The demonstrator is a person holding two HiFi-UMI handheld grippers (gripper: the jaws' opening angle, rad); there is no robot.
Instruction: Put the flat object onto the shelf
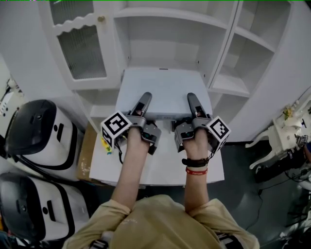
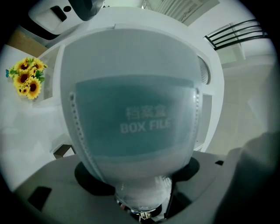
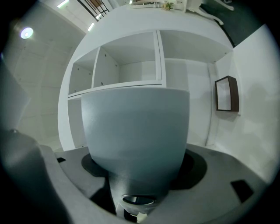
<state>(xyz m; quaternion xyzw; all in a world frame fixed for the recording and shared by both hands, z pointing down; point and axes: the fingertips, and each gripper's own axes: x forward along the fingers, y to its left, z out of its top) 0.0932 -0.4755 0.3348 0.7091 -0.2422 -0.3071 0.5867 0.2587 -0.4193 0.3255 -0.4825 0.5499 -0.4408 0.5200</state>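
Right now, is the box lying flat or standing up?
Flat: the box lies level, wide face up, left tongs and right tongs clamping its near edge.

The box file [image 1: 165, 92] is before the shelf [image 1: 170, 13], over the table [image 1: 160, 170] (two cases [image 1: 41, 133] stand left).

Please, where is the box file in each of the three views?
Head view: box file in the centre, lying flat, in front of the white shelf.
Left gripper view: box file fills the centre, printed face showing.
Right gripper view: box file fills the lower centre.
Shared landmark: the white shelf, behind it in the head and right gripper views.
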